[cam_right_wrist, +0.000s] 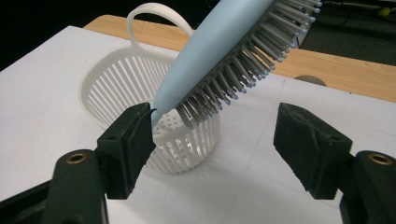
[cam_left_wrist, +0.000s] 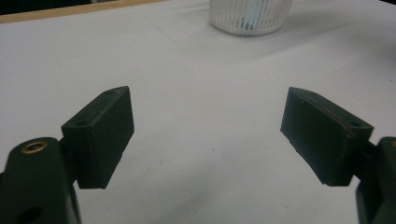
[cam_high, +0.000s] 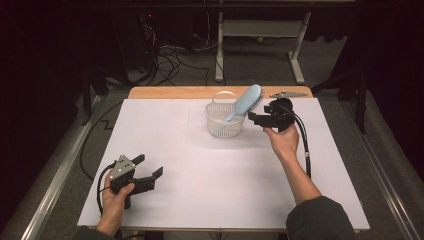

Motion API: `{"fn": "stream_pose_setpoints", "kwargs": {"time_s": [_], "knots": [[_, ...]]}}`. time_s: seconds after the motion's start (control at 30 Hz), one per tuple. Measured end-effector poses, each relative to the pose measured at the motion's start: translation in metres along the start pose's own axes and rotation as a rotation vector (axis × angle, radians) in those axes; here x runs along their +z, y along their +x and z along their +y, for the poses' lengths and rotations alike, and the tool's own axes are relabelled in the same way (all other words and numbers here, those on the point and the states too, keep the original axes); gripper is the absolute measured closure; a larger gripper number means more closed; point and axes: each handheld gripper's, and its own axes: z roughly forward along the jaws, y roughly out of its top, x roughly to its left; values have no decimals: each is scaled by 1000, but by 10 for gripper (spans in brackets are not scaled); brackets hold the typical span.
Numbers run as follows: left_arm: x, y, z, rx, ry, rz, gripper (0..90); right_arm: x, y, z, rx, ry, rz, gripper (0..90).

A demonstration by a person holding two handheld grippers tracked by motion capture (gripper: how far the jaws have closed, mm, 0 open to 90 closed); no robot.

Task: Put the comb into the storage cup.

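Leaning unbranded in the basket [cam_high: 224,122], the hairbrush [cam_high: 244,102] sits between the right gripper's [cam_high: 256,118] open jaws.

Wooden table [cam_high: 165,93] covered almost wholly by a white sheet [cam_high: 210,175], bare wood strip along the far edge, white slatted basket [cam_high: 223,122] with a loop handle standing on the sheet near the far middle, small metal clip [cam_high: 288,94] lying on the wood strip at far right

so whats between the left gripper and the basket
Nothing: in the high view, bare white table runs from the open left gripper to the basket; the left gripper view shows the same.
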Motion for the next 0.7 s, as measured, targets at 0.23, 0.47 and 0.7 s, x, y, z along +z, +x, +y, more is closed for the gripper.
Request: {"fn": "stream_pose_setpoints", "kwargs": {"time_s": [0.23, 0.47, 0.7], "knots": [[0, 0, 0, -1, -2, 1, 182, -4, 0, 0, -4, -7, 3, 292], [0, 0, 0, -1, -2, 2, 182, -7, 0, -2, -5, -10, 9, 292], [0, 0, 0, -3, -3, 3, 182, -9, -2, -3, -3, -13, 13, 293]]}}
